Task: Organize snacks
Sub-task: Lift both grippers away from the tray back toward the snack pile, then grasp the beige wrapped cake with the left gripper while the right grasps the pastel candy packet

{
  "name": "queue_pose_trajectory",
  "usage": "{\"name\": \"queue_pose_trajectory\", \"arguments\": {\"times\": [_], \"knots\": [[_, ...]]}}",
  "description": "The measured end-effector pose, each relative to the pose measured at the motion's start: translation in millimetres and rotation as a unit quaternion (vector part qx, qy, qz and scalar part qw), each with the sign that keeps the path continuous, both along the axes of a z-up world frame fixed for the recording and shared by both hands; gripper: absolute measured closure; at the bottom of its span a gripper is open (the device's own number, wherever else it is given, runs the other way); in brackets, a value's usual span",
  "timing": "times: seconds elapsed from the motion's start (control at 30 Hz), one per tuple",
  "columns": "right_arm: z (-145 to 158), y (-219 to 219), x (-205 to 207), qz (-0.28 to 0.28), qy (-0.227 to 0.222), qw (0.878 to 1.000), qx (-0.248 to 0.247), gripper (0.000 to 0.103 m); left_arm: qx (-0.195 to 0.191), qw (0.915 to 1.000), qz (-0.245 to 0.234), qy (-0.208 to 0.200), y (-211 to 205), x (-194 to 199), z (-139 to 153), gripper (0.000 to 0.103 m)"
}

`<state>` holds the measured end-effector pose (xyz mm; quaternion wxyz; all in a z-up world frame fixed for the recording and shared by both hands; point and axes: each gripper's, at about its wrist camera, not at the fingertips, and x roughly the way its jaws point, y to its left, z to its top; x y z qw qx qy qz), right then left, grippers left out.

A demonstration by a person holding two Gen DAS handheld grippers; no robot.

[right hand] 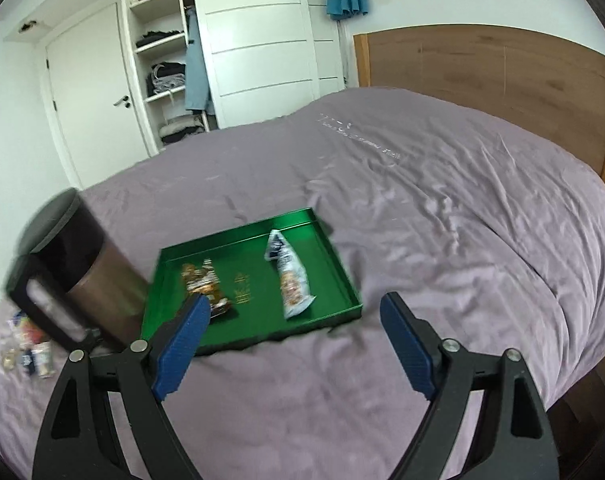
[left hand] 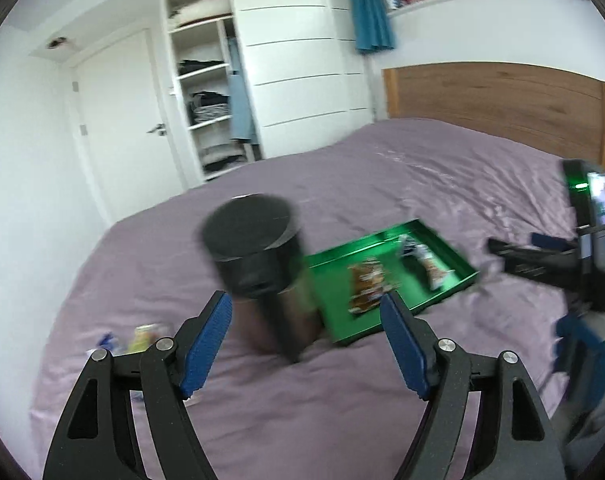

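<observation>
Both grippers, left (left hand: pixel 306 340) and right (right hand: pixel 294 344), are spread empty; the pale packet (right hand: pixel 290 280) lies lengthwise front-to-back in the tray (right hand: pixel 342 264).

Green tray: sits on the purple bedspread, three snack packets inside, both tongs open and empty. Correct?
Not quite. The green tray holds two snack packets, not three: a brown one and a white one, as the right wrist view shows. The rest stands.
</observation>
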<state>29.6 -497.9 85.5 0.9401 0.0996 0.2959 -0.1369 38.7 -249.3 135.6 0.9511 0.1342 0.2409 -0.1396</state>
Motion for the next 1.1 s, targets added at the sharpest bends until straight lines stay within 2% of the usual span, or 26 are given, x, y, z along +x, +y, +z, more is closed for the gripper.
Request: {"name": "queue_pose_trajectory", "arguments": {"times": [0.17,0.23,0.3,0.4,0.43,0.47,0.57,0.7,0.83,0.93,1.1], "knots": [[41.8,66.6,-28.5,0.060,-0.035,0.997,-0.035,0.000,0.010,0.9973,0.072,-0.007,89.1,-23.3,9.7,0.031],[61.1,100.5,-36.0,0.089,-0.056,0.993,-0.054,0.000,0.014,0.9928,0.118,-0.015,134.2,-29.6,15.0,0.031],[83.9,139.5,-47.9,0.123,-0.098,0.985,-0.076,0.000,0.011,0.9865,0.162,-0.021,177.0,-36.4,20.2,0.031],[110.2,198.4,-77.9,0.147,-0.202,0.962,-0.108,0.000,0.002,0.9718,0.234,-0.031,247.8,-46.6,25.7,0.031],[111.5,218.3,-82.7,0.167,-0.223,0.954,-0.105,0.000,0.001,0.9661,0.256,-0.034,269.5,-49.7,25.8,0.031],[109.0,231.2,-81.0,0.193,-0.223,0.951,-0.093,0.000,-0.001,0.9616,0.273,-0.033,288.1,-51.3,23.6,0.030],[79.7,271.2,-51.5,0.274,-0.150,0.949,-0.041,0.000,-0.005,0.9516,0.307,-0.018,330.0,-51.5,7.1,0.028],[24.3,309.0,-10.2,0.304,-0.071,0.950,-0.017,0.000,-0.007,0.9475,0.319,0.021,352.0,-33.3,-32.6,0.028],[-28.4,334.1,30.7,0.315,-0.007,0.949,-0.013,0.000,-0.022,0.9501,0.300,0.084,346.7,10.0,-82.1,0.028],[-63.0,348.7,62.8,0.312,0.033,0.949,-0.016,0.000,-0.028,0.9499,0.291,0.111,333.4,46.8,-112.3,0.028],[-100.8,364.3,107.3,0.324,0.069,0.943,-0.024,0.000,-0.030,0.9460,0.293,0.135,320.4,118.1,-156.9,0.028]]}}
